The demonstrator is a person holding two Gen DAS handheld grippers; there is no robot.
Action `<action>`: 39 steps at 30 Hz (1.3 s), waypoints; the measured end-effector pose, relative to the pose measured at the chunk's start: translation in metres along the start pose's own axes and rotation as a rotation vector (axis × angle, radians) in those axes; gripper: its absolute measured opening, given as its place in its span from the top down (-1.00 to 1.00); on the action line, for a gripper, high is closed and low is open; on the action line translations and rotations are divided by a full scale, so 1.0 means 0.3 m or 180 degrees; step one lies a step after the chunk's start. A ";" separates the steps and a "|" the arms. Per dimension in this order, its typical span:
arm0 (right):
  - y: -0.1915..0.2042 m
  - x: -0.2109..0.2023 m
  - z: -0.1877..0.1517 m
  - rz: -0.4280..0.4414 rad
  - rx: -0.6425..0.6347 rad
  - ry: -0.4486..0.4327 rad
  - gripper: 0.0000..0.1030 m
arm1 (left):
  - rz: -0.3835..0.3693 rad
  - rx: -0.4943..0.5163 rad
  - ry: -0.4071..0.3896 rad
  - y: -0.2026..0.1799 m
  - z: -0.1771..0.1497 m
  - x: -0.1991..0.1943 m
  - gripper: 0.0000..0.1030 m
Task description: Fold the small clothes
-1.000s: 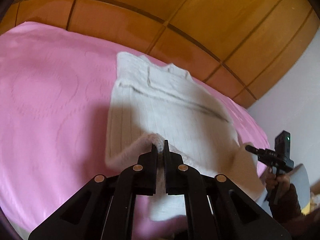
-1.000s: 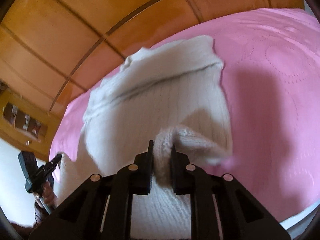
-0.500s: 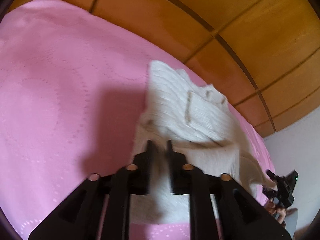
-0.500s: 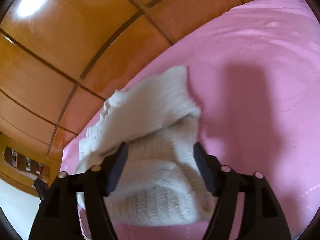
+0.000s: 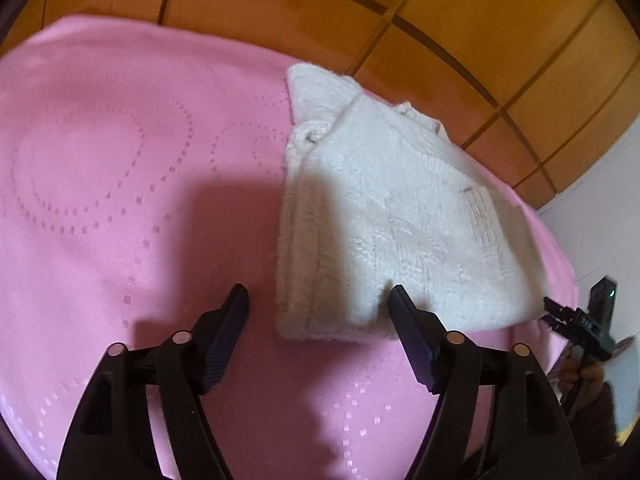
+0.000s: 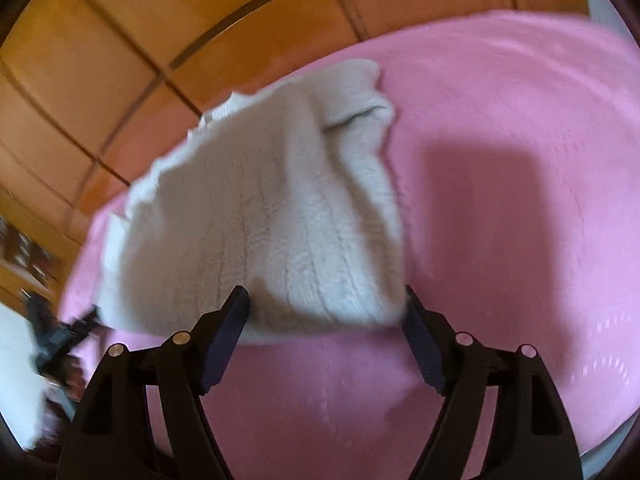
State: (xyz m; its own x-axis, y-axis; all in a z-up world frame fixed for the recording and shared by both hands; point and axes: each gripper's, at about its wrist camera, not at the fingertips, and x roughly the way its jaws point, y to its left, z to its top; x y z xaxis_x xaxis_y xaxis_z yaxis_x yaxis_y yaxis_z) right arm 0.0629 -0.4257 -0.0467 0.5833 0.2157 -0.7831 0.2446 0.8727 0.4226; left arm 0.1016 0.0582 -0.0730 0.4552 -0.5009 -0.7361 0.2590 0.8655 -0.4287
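Note:
A cream knit sweater (image 5: pixel 400 208) lies folded on the pink bedsheet (image 5: pixel 120 160). My left gripper (image 5: pixel 318 294) hovers at its near left corner with jaws opening; the corner shows between the fingers, untouched by the pads. In the right wrist view the sweater (image 6: pixel 260 208) is blurred. My right gripper (image 6: pixel 325 292) stands wide over its near edge, jaws closing slightly, pads clear of the knit. The right gripper (image 5: pixel 588 320), held by a hand, also shows at the left view's right edge. The left gripper (image 6: pixel 60 336) shows blurred at the right view's left edge.
A wooden panelled headboard (image 5: pixel 440 20) rises right behind the sweater. The pink sheet (image 6: pixel 500 160) spreads wide to either side. A white wall (image 5: pixel 600 208) stands past the bed's right end.
Both grippers were shut on the sweater's lifted edge. They have let it go, opened wide and sunk. The sweater now lies doubled over on the bed.

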 end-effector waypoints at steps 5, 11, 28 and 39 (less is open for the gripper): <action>0.039 0.013 0.017 0.0000 -0.0099 0.0049 0.71 | 0.0079 0.0111 0.0049 -0.045 -0.005 -0.010 0.72; 0.065 -0.070 -0.030 0.0044 -0.0164 -0.0007 0.78 | 0.0184 0.0194 0.0032 -0.061 -0.042 -0.088 0.81; 0.016 -0.237 -0.327 0.0141 -0.0214 0.0600 0.79 | 0.0052 0.0013 0.0358 -0.043 -0.338 -0.285 0.80; 0.148 -0.244 -0.167 -0.0272 -0.0731 0.0088 0.16 | 0.0387 0.0723 -0.0024 -0.115 -0.135 -0.291 0.19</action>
State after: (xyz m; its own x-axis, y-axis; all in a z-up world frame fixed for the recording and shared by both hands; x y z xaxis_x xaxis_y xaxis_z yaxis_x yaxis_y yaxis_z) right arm -0.0077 -0.3809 0.0065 0.5460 0.1459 -0.8250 0.1078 0.9643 0.2419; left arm 0.0185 0.0719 -0.0152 0.5009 -0.3938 -0.7707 0.3862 0.8986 -0.2082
